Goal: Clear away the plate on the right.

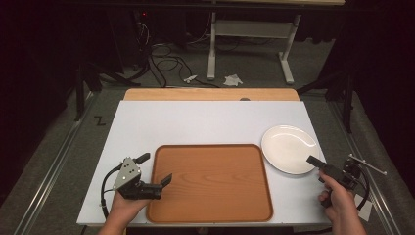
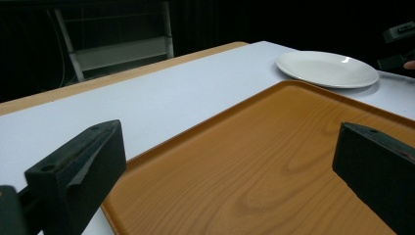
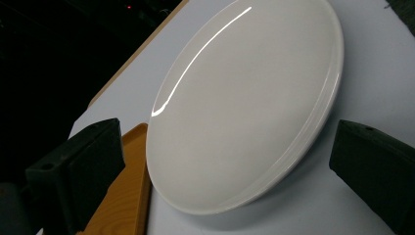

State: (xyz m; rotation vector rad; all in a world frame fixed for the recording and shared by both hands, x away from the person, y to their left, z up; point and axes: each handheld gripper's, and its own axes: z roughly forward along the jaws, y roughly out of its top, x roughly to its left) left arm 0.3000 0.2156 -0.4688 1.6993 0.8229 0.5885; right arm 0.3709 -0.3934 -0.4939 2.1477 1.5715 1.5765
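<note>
So the white plate [image 1: 289, 148] is sitting flat on the white tabletop [image 1: 195, 122], just off the right edge of the wooden tray [image 1: 210, 182] near its far right corner, looking like it's barely touching or just beside the tray rim. The right tool [image 1: 318, 164] is the one that matters here: it's hovering right at the near right edge of the plate, jaws spread wide apart and holding nothing, and in the right gripper view the plate [image 3: 244, 103] is lying straight ahead between the two jaws, with the tray edge [image 3: 125, 196] peeking in on the far side. So the plate is forward and a bit left of that tool, and the tray is further left again. The left tool [image 1: 157, 172] is sitting over the tray's left rim, jaws also wide open and empty, pointing across the tray toward the plate [image 2: 327, 68], well apart from it. My guess is the right hand is going for the rim. A plate's round, so no long axis. No brands, labels or writing I can read anywhere.
</note>
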